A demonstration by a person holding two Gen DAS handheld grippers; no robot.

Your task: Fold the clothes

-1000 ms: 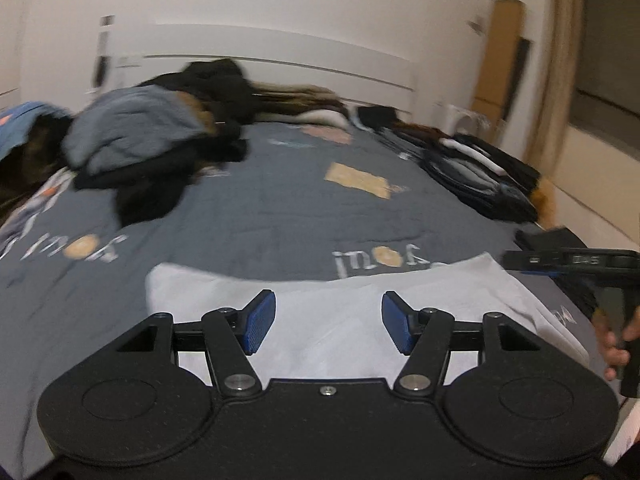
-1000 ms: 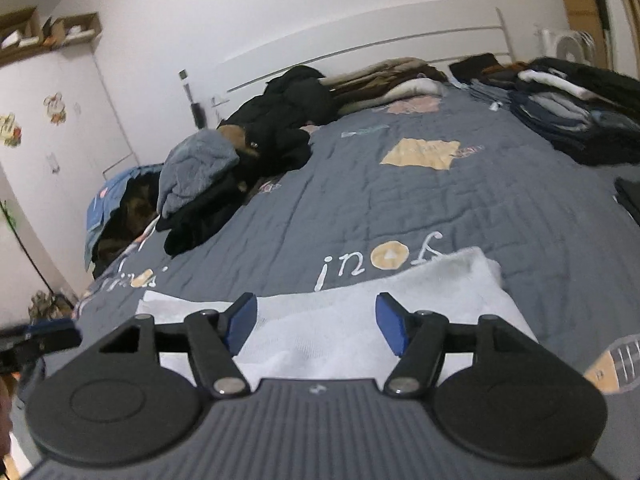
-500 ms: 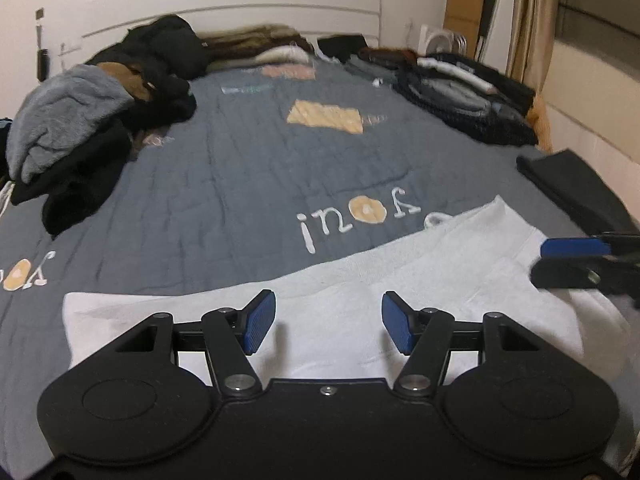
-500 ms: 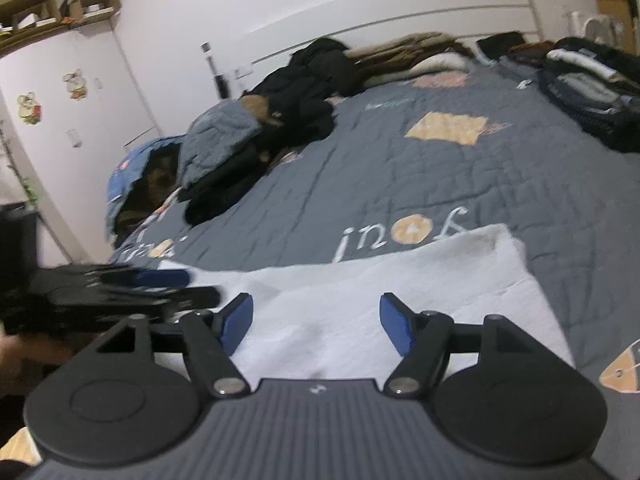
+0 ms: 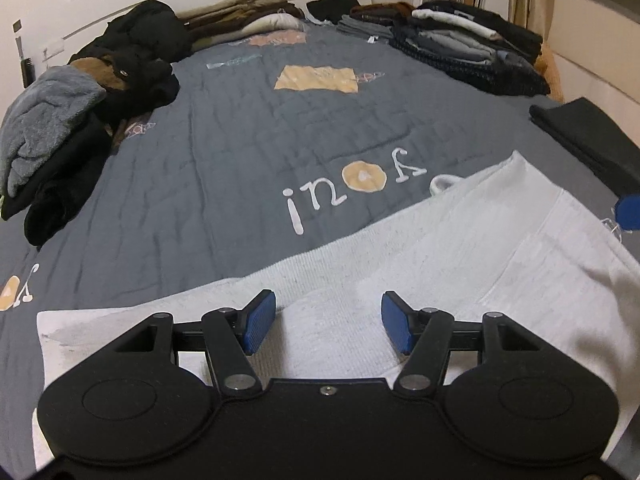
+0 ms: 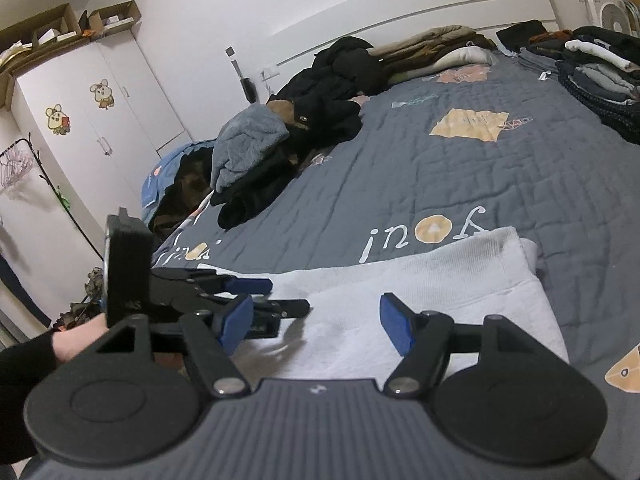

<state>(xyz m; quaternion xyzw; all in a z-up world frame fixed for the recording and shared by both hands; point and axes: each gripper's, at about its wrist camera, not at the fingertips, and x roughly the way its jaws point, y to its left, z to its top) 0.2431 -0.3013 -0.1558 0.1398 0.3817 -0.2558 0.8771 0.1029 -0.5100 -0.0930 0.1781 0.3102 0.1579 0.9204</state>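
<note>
A white knitted garment [image 5: 440, 248] lies flat across the near edge of the grey quilt [image 5: 248, 148]. My left gripper [image 5: 328, 324] hangs low over the garment's left part. It is open, with only cloth showing below its blue pads. In the right wrist view the white garment [image 6: 432, 276] appears too. There the left gripper [image 6: 276, 296] comes in from the left in a person's hand [image 6: 76, 340]. My right gripper [image 6: 316, 324] is open above the garment's middle, holding nothing. One of its blue pads [image 5: 630, 210] shows at the right edge of the left wrist view.
A heap of unfolded dark clothes with a grey fleece [image 5: 44, 128] lies at the bed's left. Folded stacks [image 5: 468, 48] line the far right, and a folded black piece [image 5: 588, 140] lies near the right edge. A white wardrobe [image 6: 92, 128] stands to the left of the bed.
The left gripper has swung and sunk closer to the white garment, coming into the right wrist view from the left. The right gripper has turned slightly and otherwise held its place.
</note>
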